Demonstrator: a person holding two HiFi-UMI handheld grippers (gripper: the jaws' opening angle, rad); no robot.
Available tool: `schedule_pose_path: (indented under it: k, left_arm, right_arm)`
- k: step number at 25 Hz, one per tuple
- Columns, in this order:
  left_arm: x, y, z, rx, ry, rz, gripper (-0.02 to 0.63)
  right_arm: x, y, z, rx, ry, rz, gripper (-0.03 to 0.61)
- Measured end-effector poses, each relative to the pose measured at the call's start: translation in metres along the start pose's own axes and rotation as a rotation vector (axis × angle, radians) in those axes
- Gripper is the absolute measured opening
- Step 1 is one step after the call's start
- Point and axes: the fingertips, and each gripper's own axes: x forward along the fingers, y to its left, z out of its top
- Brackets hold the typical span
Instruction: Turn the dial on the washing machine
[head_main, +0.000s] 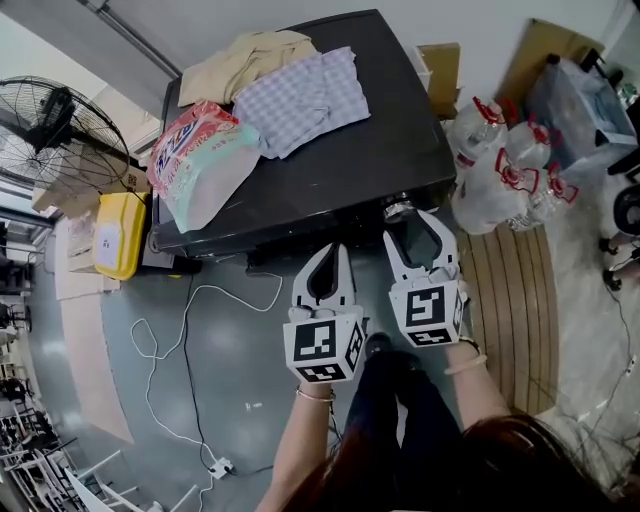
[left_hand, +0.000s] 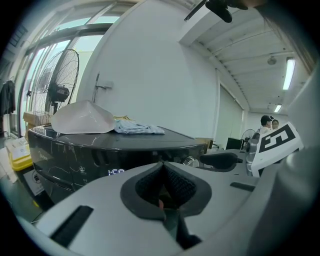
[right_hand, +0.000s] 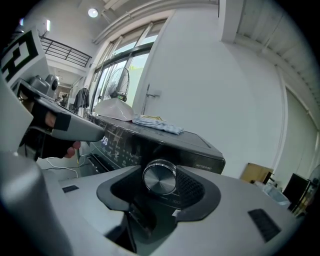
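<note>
The black washing machine (head_main: 340, 165) stands in front of me, its lit display (left_hand: 116, 172) on the front panel. Its round silver dial (head_main: 398, 210) sits at the right end of that panel. My right gripper (head_main: 418, 228) is open just in front of the dial. In the right gripper view the dial (right_hand: 160, 178) shows in the gap between the jaws, and the pads do not press on it. My left gripper (head_main: 334, 250) hangs shut and empty to the left, before the machine's front, a little lower than the top.
On the machine's top lie a checked cloth (head_main: 305, 95), a beige cloth (head_main: 240, 60) and a detergent bag (head_main: 200, 160). A yellow container (head_main: 118, 235) and a fan (head_main: 45, 130) stand left. White cable (head_main: 170, 340) runs over the floor. Plastic bottles (head_main: 500, 170) crowd the right.
</note>
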Motion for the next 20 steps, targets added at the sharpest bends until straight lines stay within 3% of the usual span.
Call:
schedule_pose_path:
  k: [10, 20]
  left_arm:
    - [0.008, 0.006, -0.019, 0.008, -0.006, 0.005, 0.015]
    - [0.015, 0.008, -0.036, 0.001, 0.008, 0.015, 0.015]
  right_arm:
    - [0.015, -0.003, -0.017, -0.073, 0.001, -0.051, 0.275]
    - [0.024, -0.006, -0.021, -0.063, -0.016, -0.095, 0.285]
